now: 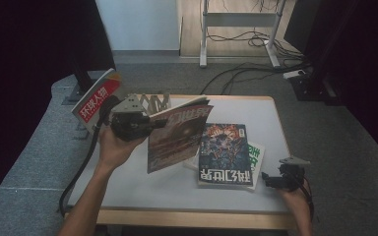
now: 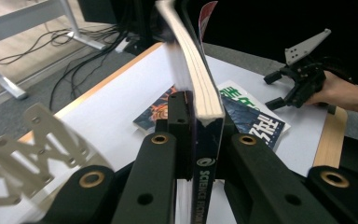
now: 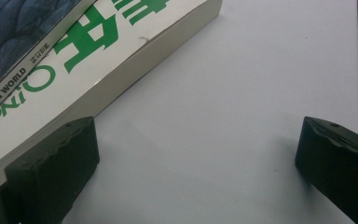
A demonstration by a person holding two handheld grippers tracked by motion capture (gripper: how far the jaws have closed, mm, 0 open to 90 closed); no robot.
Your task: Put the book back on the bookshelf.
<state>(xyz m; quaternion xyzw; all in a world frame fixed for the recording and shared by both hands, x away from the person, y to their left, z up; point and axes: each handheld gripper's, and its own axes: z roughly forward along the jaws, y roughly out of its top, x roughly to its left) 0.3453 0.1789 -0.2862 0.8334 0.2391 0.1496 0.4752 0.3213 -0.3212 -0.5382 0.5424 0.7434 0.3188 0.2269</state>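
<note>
Magazine [image 1: 178,135], red-brown cover, clamped at its spine in the left gripper [image 1: 150,123], lifted clear of the counter [image 1: 142,191] and hanging tilted, pages fanning a little. In the left gripper view the spine [image 2: 208,154] runs up between the two black jaws, both pressed tight on it; paper edge pale above.

Right gripper [image 1: 270,181] low at the counter's near right corner, jaws spread wide, nothing between them. Its own view: bare white counter between the jaws, thick white book with green lettering [image 3: 121,46] just beside its left jaw, touching or not I cannot tell.

Beyond the right gripper, toward the left one: dark-covered magazine [image 1: 225,155] flat on top of that white book [image 1: 257,153].

Behind the left gripper: pale zigzag rack [image 1: 150,102] on the counter. Farther back, a red-and-white magazine [image 1: 97,101] leaning upright at the counter's far left corner.
</note>
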